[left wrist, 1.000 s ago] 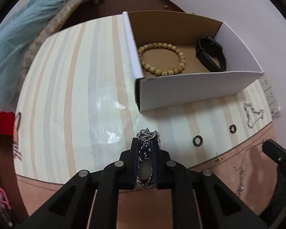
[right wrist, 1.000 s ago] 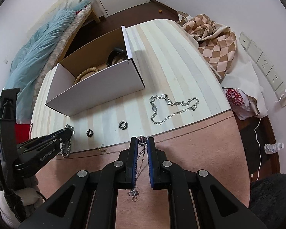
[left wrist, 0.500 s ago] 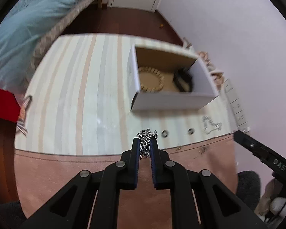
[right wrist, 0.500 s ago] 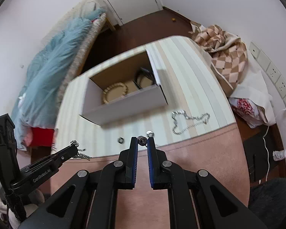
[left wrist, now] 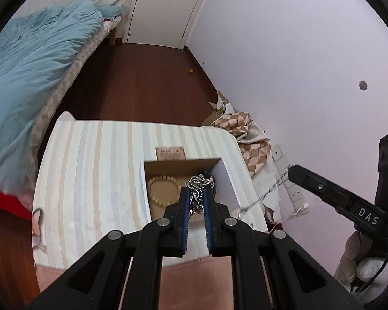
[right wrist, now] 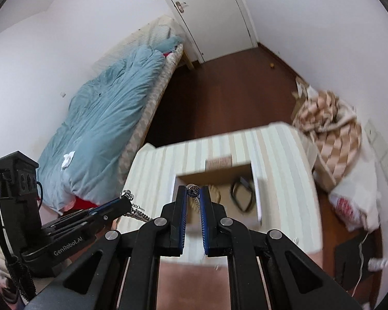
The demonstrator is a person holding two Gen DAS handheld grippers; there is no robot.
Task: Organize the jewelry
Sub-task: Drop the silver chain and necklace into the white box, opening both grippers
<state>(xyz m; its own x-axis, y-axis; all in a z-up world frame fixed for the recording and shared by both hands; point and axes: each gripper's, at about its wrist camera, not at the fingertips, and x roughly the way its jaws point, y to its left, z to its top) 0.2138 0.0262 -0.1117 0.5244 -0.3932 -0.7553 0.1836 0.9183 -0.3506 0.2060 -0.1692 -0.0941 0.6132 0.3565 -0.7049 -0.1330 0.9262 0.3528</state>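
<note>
The left gripper (left wrist: 197,193) is clenched on a thick silver chain (left wrist: 198,183), held high above the open cardboard box (left wrist: 225,178) on the striped table (left wrist: 90,180). The right gripper (right wrist: 193,193) pinches a thin necklace (right wrist: 193,190) by what looks like a small round pendant, though blur makes that hard to confirm; its fine chain trails down beside the box. Inside the box lie a beaded bracelet (left wrist: 157,183) and a black band (right wrist: 241,193).

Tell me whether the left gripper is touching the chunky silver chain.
Touching. The left wrist view shows the left gripper with its blue pads shut on the chunky silver chain, whose links bunch above the fingertips, high over the cardboard box.
</note>
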